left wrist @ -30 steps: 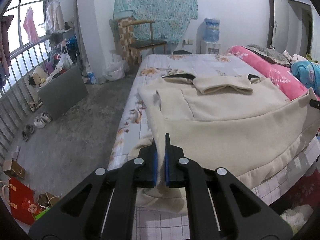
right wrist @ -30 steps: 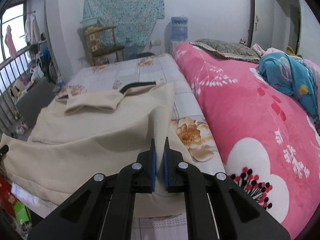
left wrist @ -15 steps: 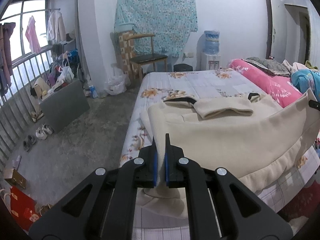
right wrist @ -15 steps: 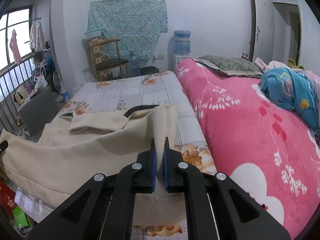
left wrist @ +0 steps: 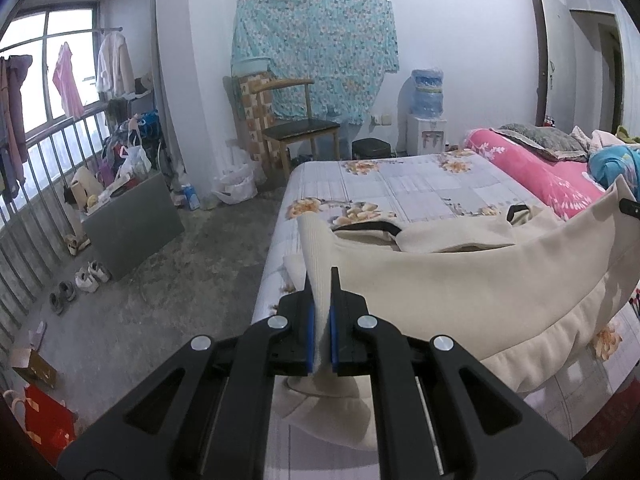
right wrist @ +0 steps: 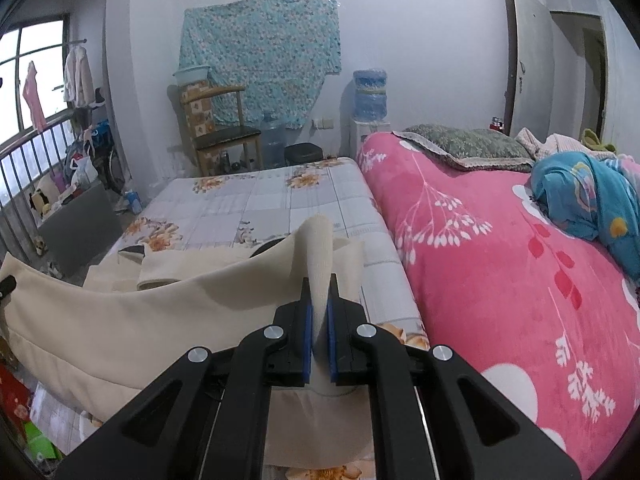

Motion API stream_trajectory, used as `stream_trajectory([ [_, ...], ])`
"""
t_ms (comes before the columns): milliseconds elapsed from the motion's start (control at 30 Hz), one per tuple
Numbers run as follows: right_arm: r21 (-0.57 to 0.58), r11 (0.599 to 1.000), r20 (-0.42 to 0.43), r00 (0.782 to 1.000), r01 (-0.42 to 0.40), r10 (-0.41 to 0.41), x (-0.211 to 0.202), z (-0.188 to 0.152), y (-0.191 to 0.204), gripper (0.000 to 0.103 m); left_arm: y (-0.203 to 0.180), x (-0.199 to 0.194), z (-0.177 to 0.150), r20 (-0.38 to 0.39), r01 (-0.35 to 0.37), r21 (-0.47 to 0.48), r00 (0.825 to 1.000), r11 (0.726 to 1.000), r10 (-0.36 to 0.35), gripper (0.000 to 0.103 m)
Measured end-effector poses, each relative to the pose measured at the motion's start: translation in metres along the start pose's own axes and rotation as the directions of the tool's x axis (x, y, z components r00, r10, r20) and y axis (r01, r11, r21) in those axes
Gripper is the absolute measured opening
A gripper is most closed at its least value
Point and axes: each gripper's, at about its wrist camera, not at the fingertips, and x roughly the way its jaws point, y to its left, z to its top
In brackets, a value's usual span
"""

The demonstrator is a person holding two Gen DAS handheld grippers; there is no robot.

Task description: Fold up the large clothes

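A large cream garment [left wrist: 460, 292] hangs lifted above the bed [left wrist: 420, 188], stretched between my two grippers. My left gripper [left wrist: 321, 280] is shut on one corner of its ribbed hem, which sticks up between the blue pads. My right gripper [right wrist: 319, 284] is shut on the opposite hem corner of the cream garment [right wrist: 120, 320]. The raised hem hangs in a sagging band. Behind it the garment's upper part, with folded sleeves and a dark-lined collar [left wrist: 368, 226], lies flat on the sheet. The right gripper's tip [left wrist: 630, 208] shows at the right edge of the left wrist view.
A pink flowered blanket [right wrist: 500, 264] with a blue cloth [right wrist: 588, 196] and a pillow fills the bed's right side. A wooden chair [left wrist: 296, 128], a water dispenser [left wrist: 426, 120] and a bin stand by the far wall. Shoes, boxes and bags lie on the floor at the left.
Both grippers have risen and moved toward the far wall, carrying the hem up and over the garment. More of the garment's lower part is off the bed and covers the upper part.
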Motion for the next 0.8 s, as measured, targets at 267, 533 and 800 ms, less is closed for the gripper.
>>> stream_trajectory([
  [267,-0.023,1.000,0.014,1.000,0.002,-0.002,0.013,0.018,0.006,0.006,0.002,0.013,0.018,0.032,0.001,0.004,0.999,1.000,-0.001,0.005],
  [533,-0.027,1.000,0.011,1.000,0.001,-0.001,0.036,0.036,0.007,0.006,0.003,0.038,0.040,0.052,0.009,0.009,0.999,1.000,-0.009,0.005],
  [800,-0.041,0.999,0.003,1.000,-0.006,0.006,0.072,0.065,0.012,0.006,0.003,0.076,0.068,0.070,0.013,0.037,0.997,0.999,-0.015,0.005],
])
